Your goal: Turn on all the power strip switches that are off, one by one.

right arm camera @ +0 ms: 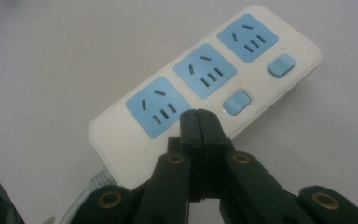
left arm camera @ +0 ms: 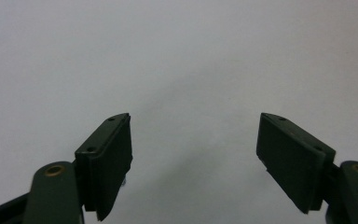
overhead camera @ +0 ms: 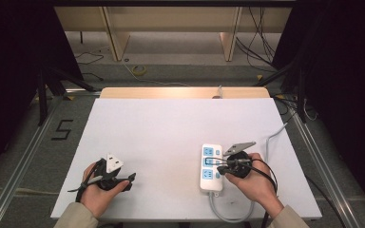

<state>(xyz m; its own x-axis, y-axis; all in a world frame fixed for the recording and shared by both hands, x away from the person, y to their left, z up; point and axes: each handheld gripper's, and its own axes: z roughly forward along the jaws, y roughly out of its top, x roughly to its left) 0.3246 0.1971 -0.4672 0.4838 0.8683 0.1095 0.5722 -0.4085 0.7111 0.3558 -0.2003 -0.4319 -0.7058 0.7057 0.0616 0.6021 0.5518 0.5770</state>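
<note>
White table [overhead camera: 171,137]; closed right tongs [right arm camera: 198,114] over power strip [right arm camera: 205,79].

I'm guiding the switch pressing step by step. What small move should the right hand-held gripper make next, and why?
Probably ease the right hand-held gripper forward and down onto the nearest blue switch. Its jaws are shut into one tip that sits over the power strip just short of that switch.
</note>
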